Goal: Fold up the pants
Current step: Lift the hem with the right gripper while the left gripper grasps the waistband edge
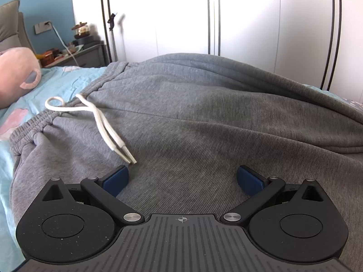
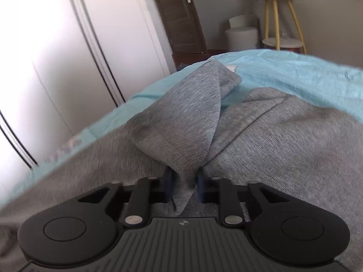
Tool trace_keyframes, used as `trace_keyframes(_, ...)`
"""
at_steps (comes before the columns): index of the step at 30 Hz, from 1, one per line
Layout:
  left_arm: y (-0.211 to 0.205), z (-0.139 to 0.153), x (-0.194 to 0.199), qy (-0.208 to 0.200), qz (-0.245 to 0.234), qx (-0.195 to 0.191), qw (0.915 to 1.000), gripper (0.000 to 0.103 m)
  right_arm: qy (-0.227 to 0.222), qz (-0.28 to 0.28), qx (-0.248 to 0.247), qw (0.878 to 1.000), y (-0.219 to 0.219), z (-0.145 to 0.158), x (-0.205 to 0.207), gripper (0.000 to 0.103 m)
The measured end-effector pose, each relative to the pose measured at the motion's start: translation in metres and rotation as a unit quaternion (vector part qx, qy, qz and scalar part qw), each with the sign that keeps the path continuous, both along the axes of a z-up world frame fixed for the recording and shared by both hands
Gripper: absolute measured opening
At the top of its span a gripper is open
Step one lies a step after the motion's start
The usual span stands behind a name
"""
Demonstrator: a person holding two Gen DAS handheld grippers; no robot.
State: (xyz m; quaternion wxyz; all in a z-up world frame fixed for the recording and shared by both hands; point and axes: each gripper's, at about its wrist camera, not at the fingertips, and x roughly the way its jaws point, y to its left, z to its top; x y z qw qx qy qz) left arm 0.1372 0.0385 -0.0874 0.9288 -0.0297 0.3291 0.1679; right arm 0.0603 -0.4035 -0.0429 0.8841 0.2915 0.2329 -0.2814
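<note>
Grey sweatpants (image 1: 192, 113) lie spread on a light blue bedsheet (image 1: 68, 79). Their elastic waistband (image 1: 34, 124) is at the left, with a white drawstring (image 1: 102, 122) lying across the cloth. My left gripper (image 1: 182, 176) is open and empty, low over the pants just below the drawstring ends. In the right wrist view my right gripper (image 2: 184, 181) is shut on a pinched fold of the grey pants (image 2: 179, 122), which rises as a ridge ahead of the fingers. A pant leg end (image 2: 229, 79) lies beyond on the sheet (image 2: 295, 72).
A pink plush toy (image 1: 15, 74) lies at the left on the bed. A cluttered nightstand (image 1: 74, 54) and white wardrobe doors (image 1: 181, 15) stand behind. In the right wrist view there are a brown door (image 2: 181, 18), a white bin (image 2: 241, 37) and a wooden stool (image 2: 282, 20).
</note>
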Motion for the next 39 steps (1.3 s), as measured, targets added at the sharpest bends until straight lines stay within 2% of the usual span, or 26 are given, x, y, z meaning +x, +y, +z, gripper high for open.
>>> trace_keyframes(1,0.000,0.000,0.000,0.000,0.000,-0.001,1.0000,0.103,-0.041,-0.013,0.059,0.997,-0.009,-0.002,-0.010,0.008)
trace_keyframes(2,0.001,0.000,0.001,0.001,0.000,-0.002,1.0000,0.103,-0.096,-0.031,0.138,0.985,-0.025,-0.008,-0.023,0.007)
trace_keyframes(3,0.001,0.000,0.001,0.002,-0.001,-0.003,1.0000,0.103,-0.153,-0.053,0.225,0.961,-0.041,-0.017,-0.038,0.007)
trace_keyframes(4,0.002,0.001,0.002,0.004,-0.001,-0.005,1.0000,0.103,-0.206,-0.069,0.300,0.929,-0.053,-0.029,-0.052,0.007)
trace_keyframes(5,0.003,0.002,0.002,0.006,0.000,-0.007,1.0000,0.103,-0.247,-0.081,0.360,0.896,-0.062,-0.040,-0.062,0.007)
trace_keyframes(6,0.004,0.004,0.003,0.010,-0.001,-0.010,0.9999,0.103,-0.261,-0.097,0.390,0.878,-0.066,-0.047,-0.070,0.006)
trace_keyframes(7,0.005,0.006,0.004,0.013,-0.002,-0.015,0.9998,0.103,-0.251,-0.109,0.384,0.882,-0.067,-0.048,-0.075,0.006)
trace_keyframes(8,0.007,0.009,0.005,0.017,-0.004,-0.017,0.9997,0.103,-0.213,-0.125,0.353,0.903,-0.067,-0.044,-0.076,0.005)
trace_keyframes(9,0.007,0.013,0.007,0.022,-0.003,-0.017,0.9996,0.103,-0.155,-0.129,0.307,0.930,-0.065,-0.038,-0.071,0.005)
trace_keyframes(10,0.007,0.019,0.007,0.022,0.000,-0.010,0.9997,0.103,-0.119,-0.115,0.271,0.948,-0.062,-0.034,-0.062,0.005)
trace_keyframes(14,0.001,0.054,0.017,-0.009,-0.024,0.002,0.9997,0.103,-0.080,-0.104,0.198,0.971,-0.049,-0.024,-0.045,0.005)
trace_keyframes(18,0.002,0.084,0.071,-0.018,-0.048,-0.012,0.9986,0.103,-0.076,-0.103,0.185,0.974,-0.046,-0.026,-0.043,0.005)
trace_keyframes(21,0.022,0.098,0.125,-0.008,-0.028,-0.063,0.9976,0.103,-0.075,-0.099,0.179,0.976,-0.049,-0.025,-0.045,0.004)
trace_keyframes(24,0.045,0.102,0.171,0.008,-0.010,-0.117,0.9930,0.103,-0.074,-0.098,0.166,0.978,-0.045,-0.025,-0.043,0.004)
trace_keyframes(25,0.051,0.101,0.182,0.015,-0.008,-0.129,0.9914,0.102,-0.074,-0.098,0.165,0.979,-0.044,-0.025,-0.041,0.004)
trace_keyframes(26,0.058,0.099,0.193,0.023,-0.004,-0.141,0.9897,0.097,-0.077,-0.100,0.168,0.978,-0.045,-0.026,-0.041,0.005)
trace_keyframes(27,0.063,0.096,0.200,0.035,0.004,-0.151,0.9880,0.082,-0.078,-0.102,0.170,0.977,-0.045,-0.026,-0.041,0.005)
trace_keyframes(29,0.073,0.084,0.214,0.065,0.022,-0.175,0.9822,0.071,-0.081,-0.105,0.169,0.977,-0.042,-0.026,-0.044,0.005)
trace_keyframes(32,0.082,0.067,0.226,0.100,0.036,-0.210,0.9719,0.070,-0.077,-0.106,0.156,0.979,-0.038,-0.024,-0.043,0.005)
trace_keyframes(37,0.098,0.056,0.238,0.103,0.057,-0.239,0.9638,0.064,-0.072,-0.105,0.136,0.983,-0.035,-0.023,-0.039,0.005)
trace_keyframes(39,0.100,0.052,0.246,0.113,0.064,-0.240,0.9622,0.062,-0.071,-0.105,0.134,0.983,-0.034,-0.022,-0.039,0.006)
